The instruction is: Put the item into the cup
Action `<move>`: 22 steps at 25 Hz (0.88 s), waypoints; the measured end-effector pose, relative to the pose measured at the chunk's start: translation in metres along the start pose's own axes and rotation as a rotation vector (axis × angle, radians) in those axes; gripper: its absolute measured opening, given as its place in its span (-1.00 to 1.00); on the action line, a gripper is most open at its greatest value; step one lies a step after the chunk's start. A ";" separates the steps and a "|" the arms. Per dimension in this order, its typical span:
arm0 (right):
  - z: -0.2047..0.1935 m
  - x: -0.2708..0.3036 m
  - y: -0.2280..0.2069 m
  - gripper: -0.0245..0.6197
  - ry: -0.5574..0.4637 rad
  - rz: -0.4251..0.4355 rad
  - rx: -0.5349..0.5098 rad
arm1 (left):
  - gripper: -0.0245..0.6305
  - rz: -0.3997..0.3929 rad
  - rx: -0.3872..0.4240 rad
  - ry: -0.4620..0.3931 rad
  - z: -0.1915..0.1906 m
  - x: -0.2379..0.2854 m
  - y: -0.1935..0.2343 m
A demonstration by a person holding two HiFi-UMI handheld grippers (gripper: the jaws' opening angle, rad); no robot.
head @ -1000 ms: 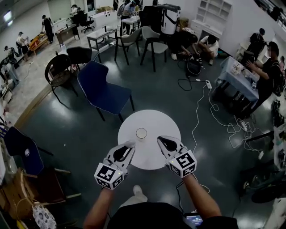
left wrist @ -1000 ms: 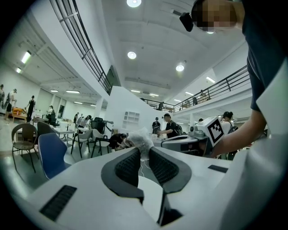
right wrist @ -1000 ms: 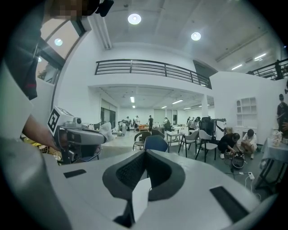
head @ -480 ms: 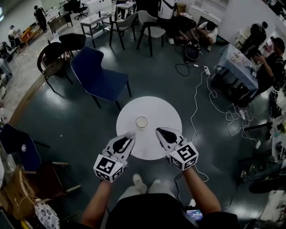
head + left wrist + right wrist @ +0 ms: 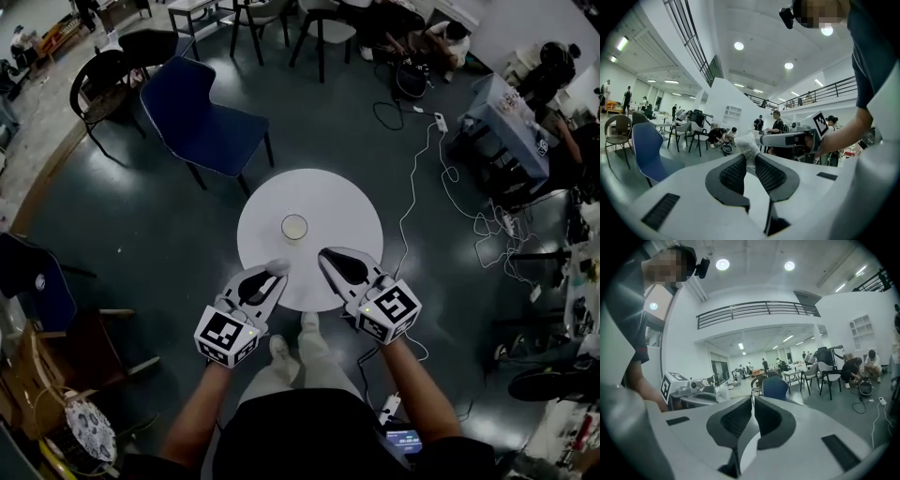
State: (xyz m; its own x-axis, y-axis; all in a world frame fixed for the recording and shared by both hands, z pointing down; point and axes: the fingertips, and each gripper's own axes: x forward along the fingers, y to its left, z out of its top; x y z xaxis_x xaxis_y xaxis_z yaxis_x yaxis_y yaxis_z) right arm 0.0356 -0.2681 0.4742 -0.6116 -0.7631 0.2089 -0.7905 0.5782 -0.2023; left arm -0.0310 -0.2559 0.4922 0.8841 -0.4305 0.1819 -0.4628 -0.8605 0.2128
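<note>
While both grippers hang over the near edge of the round white table (image 5: 352, 202), the left gripper (image 5: 273, 273) has its jaws pinched partway closed on a small crumpled white item (image 5: 747, 143). It sits right at the fingertips and pokes out past them, looks like a wad of paper or plastic, can't really tell which. From the head view that wad is over the table's near side, a little short of the cup (image 5: 294, 228) and not touching it. The cup is standing upright around the middle of the table, clear-ish with a pale rim. The right gripper (image 5: 324, 254) is just to the right of the left one, also over the near edge, jaws pressed fully together, and its tips point roughly toward the cup. Behind the table there's a blue chair (image 5: 192, 122), and white cables (image 5: 412, 202) trail across the dark floor on the right.
</note>
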 end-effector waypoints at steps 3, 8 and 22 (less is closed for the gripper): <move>-0.002 0.010 0.002 -0.89 -0.013 0.035 0.018 | -0.70 0.026 -0.011 0.005 -0.008 0.001 0.007; -0.009 0.021 -0.004 -0.89 -0.031 0.093 0.057 | -0.70 0.042 -0.038 0.025 -0.024 0.012 0.010; -0.058 0.044 0.003 -0.24 0.059 0.319 0.116 | -0.70 0.082 -0.074 0.071 -0.071 0.049 0.011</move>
State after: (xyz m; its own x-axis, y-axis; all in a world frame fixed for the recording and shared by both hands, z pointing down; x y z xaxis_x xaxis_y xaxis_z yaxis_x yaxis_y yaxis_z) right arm 0.0043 -0.2827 0.5378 -0.8308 -0.5293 0.1722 -0.5523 0.7456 -0.3729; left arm 0.0030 -0.2669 0.5717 0.8377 -0.4758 0.2681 -0.5389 -0.7998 0.2645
